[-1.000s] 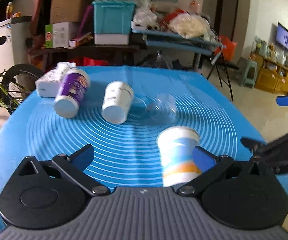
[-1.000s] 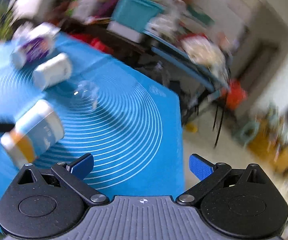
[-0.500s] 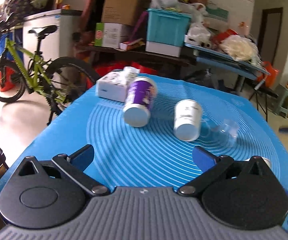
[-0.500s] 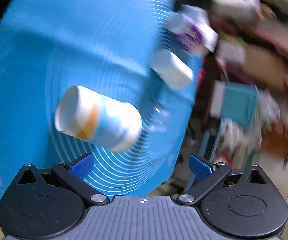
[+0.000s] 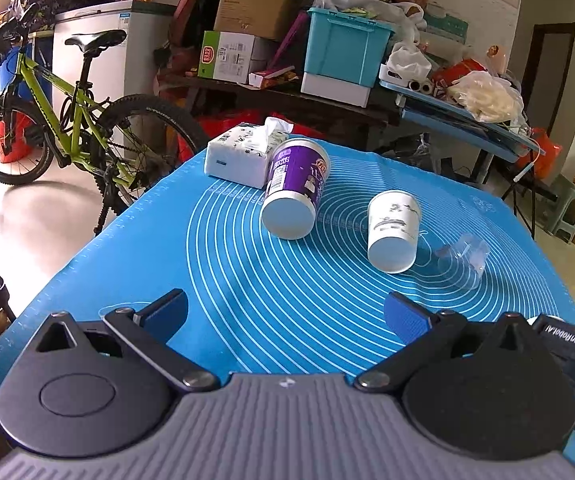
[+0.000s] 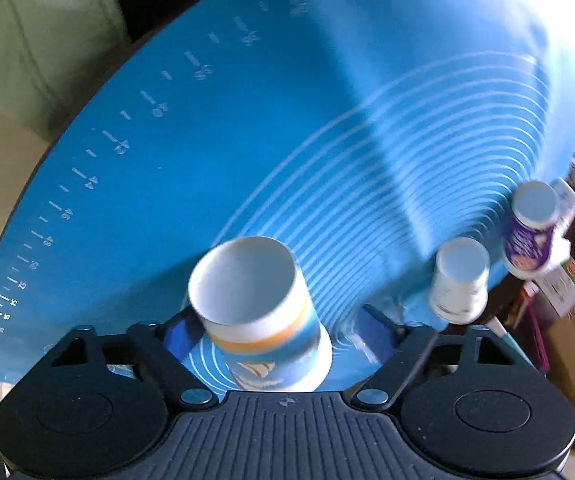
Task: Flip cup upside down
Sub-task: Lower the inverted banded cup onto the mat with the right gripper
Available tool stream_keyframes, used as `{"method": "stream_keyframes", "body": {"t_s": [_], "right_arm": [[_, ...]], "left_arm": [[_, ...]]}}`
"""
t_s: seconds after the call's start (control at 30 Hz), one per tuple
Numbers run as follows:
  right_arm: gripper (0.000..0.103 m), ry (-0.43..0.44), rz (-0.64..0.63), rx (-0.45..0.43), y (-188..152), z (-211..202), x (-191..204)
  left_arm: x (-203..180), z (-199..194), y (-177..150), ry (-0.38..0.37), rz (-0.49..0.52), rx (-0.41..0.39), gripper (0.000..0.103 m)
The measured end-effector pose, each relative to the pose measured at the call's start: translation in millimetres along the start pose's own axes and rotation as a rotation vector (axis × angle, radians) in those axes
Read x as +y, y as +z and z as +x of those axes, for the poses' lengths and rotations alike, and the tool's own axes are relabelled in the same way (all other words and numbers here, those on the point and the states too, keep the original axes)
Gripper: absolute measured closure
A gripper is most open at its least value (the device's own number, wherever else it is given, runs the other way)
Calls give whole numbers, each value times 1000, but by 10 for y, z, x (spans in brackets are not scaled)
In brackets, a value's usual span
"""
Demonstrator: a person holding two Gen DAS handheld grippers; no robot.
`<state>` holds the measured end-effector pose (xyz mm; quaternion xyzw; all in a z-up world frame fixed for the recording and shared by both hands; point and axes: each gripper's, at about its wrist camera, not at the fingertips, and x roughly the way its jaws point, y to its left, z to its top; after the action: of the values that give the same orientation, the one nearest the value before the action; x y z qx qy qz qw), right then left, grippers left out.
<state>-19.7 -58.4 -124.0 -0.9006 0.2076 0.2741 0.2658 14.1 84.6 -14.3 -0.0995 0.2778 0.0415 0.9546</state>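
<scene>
A smooth, faintly glossy blue silicone-like mat [image 5: 247, 280] printed with pale rings covers the table. The purple cup [image 5: 293, 190] and white cup [image 5: 393, 228] look like coated paper with matt bases; the striped cup [image 6: 257, 312] looks like paper too. A clear plastic cup [image 5: 463, 258] glints. The tissue pack [image 5: 243, 154] wears soft plastic wrap. The left tool [image 5: 285, 312] shows matt black plastic and ribbed grey casing.

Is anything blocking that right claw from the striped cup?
Nothing visible does. The white paper cup with blue and orange bands already sits between the open fingers of the right gripper; whether the pads touch it is unclear. The other cups stand off to the side.
</scene>
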Motion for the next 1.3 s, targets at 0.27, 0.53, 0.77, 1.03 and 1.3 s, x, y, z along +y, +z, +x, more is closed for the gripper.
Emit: {"method": "stream_keyframes", "body": {"t_s": [0.27, 0.53, 0.77, 1.03, 1.3], "right_arm": [[44, 34, -8, -3, -55, 42, 20], [44, 32, 222, -102, -319, -30, -275], [44, 76, 863, -316, -1037, -64, -746], [44, 107, 1553, -568, -1643, 92, -705], [44, 167, 2150, -540, -1743, 414, -376]], "left_arm": [[12, 34, -17, -8, -9, 14, 0], [1, 39, 4, -4, -3, 16, 0], [-61, 56, 31, -6, 15, 21, 0], [-187, 67, 68, -10, 59, 14, 0], [-338, 94, 77, -11, 108, 0, 0]]}}
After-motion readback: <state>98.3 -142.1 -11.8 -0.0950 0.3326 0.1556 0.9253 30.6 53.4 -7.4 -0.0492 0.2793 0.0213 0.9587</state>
